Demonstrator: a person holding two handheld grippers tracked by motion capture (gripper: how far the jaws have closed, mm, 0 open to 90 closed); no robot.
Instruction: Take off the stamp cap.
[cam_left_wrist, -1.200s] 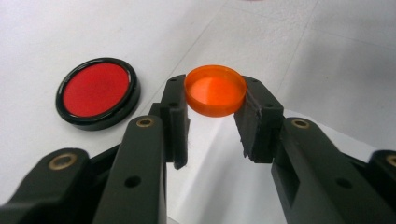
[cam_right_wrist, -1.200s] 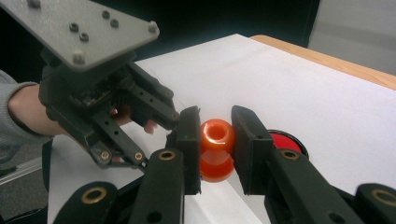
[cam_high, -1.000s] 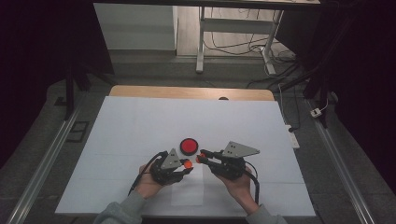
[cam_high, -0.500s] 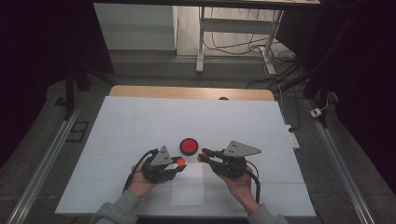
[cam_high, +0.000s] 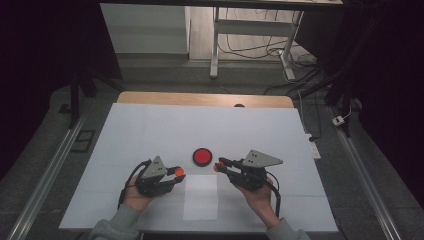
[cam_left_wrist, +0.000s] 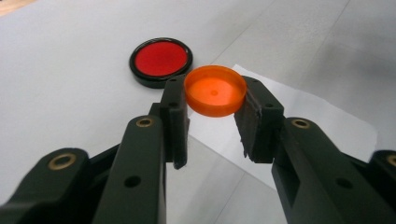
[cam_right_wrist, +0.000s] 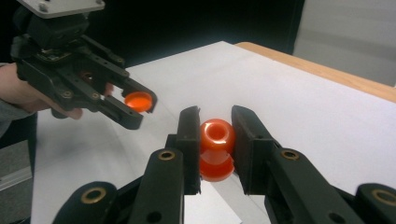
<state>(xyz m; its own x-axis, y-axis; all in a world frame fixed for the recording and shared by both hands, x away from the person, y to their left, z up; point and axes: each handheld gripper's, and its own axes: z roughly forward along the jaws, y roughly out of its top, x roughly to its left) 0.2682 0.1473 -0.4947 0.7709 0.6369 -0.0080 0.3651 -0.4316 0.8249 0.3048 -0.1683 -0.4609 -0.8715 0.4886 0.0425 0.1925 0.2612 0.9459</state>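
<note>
My left gripper (cam_high: 177, 173) is shut on a small orange cap (cam_left_wrist: 215, 91), held by its rim between the two pads. In the right gripper view that cap (cam_right_wrist: 138, 100) hangs at the upper left in the left gripper (cam_right_wrist: 135, 106). My right gripper (cam_high: 219, 166) is shut on a small orange bottle (cam_right_wrist: 216, 140), whose open mouth faces the camera. The two grippers point at each other above the table with a gap between cap and bottle. A red disc with a black rim (cam_high: 202, 156) lies on the table just beyond that gap, also seen as the red disc (cam_left_wrist: 160, 60).
A white sheet of paper (cam_high: 201, 196) lies on the white table cover (cam_high: 150, 125) under the gap between the grippers, seen as the sheet (cam_left_wrist: 303, 112) in the left gripper view. A wooden table edge (cam_high: 200, 99) runs along the far side. Metal rails flank the table.
The left gripper has moved left, away from the right one, taking the orange cap with it. The orange parts were together a second ago and now stand apart. The right gripper stayed put.
</note>
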